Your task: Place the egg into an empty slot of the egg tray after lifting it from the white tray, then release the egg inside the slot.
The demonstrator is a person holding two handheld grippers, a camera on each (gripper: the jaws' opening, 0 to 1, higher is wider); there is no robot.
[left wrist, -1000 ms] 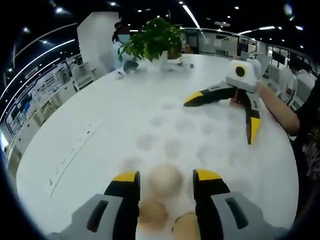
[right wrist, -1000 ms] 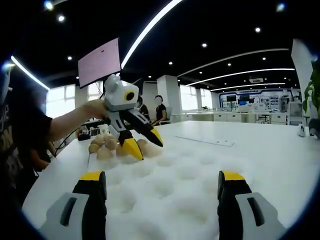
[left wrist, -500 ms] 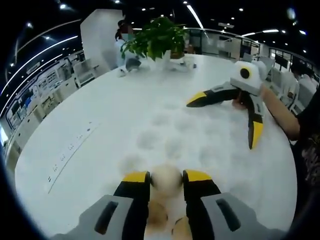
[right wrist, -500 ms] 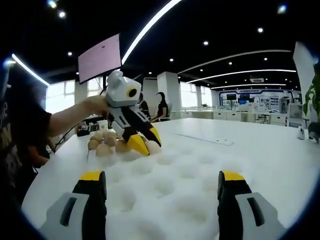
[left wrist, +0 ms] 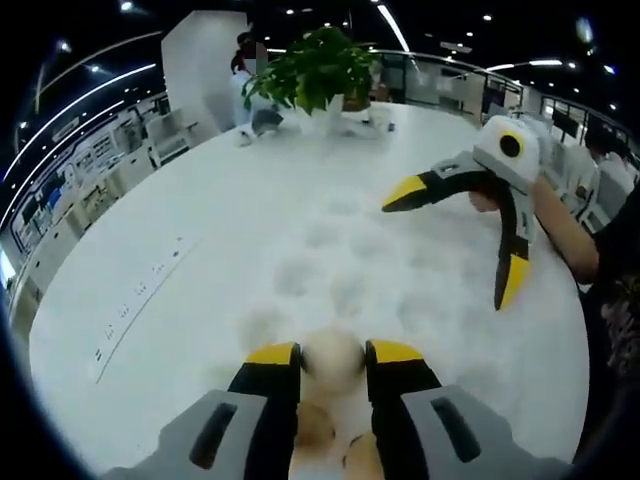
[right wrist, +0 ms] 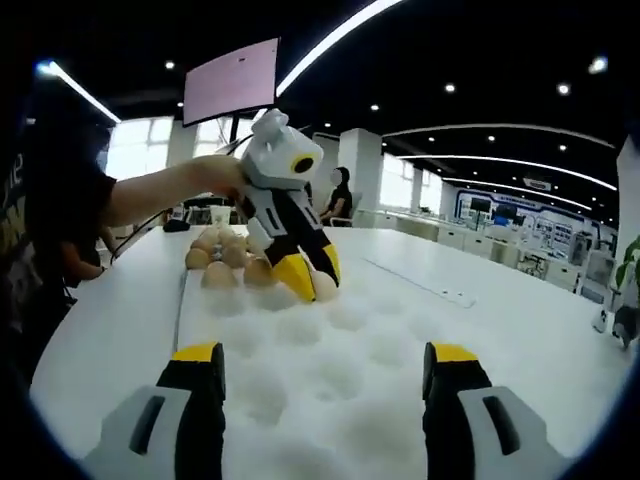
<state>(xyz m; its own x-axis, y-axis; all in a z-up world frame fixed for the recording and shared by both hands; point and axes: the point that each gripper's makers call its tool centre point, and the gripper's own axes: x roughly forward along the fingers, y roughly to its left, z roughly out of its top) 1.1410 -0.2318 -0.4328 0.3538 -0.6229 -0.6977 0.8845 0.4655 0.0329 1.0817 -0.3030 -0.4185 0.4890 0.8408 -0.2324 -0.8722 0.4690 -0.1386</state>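
My left gripper is shut on a pale brown egg. Two more eggs lie just beneath its jaws. Beyond it spreads the white egg tray with several bare dimpled slots. In the right gripper view the left gripper holds the egg low at the egg tray's far end, beside a heap of eggs. My right gripper stands open over the tray with nothing between its jaws. It is also in the left gripper view as the right gripper, hanging open.
A potted plant and a standing person are at the round white table's far side. A flat strip lies left of the tray. A hanging screen and the person's arm are on the left.
The left gripper's jaws closed on the egg and have stayed shut on it. The right gripper has lifted a little and remains open.
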